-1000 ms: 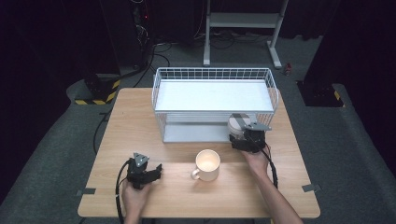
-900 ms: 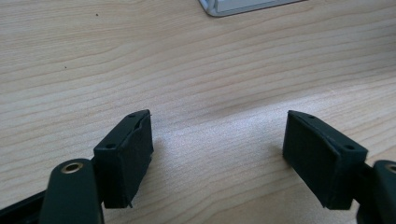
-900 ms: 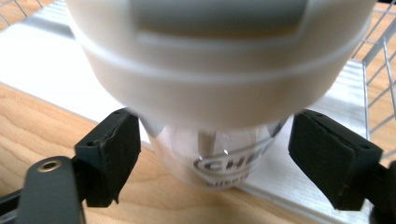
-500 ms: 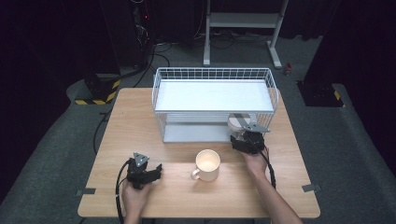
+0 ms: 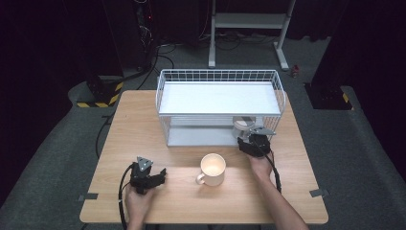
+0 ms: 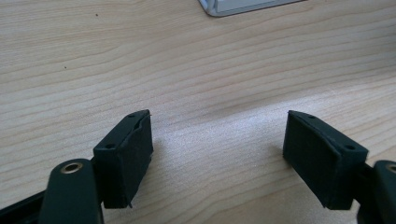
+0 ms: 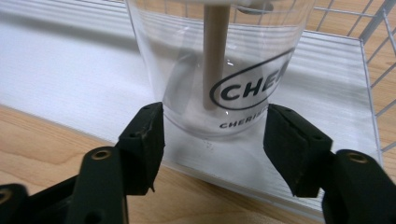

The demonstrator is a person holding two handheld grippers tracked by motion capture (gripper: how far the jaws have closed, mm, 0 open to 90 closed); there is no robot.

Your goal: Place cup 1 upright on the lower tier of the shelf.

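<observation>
The table (image 5: 143, 124) is showing a light wood surface, smooth and matt, with fine grain lines running across it. The rack (image 5: 220, 76) at 12 o'clock is looking like white coated metal wire, with flat matt white shelves. The cup (image 7: 215, 70) is appearing as clear glossy plastic with black print. The mug (image 5: 213, 168) at 6 o'clock is shining like glazed cream ceramic.

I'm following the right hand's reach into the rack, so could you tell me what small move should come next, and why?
Probably finish closing the right tongs, which have just been closing: the clear cup on the rack's lower shelf sits between the pads, seemingly not yet pressed.
</observation>
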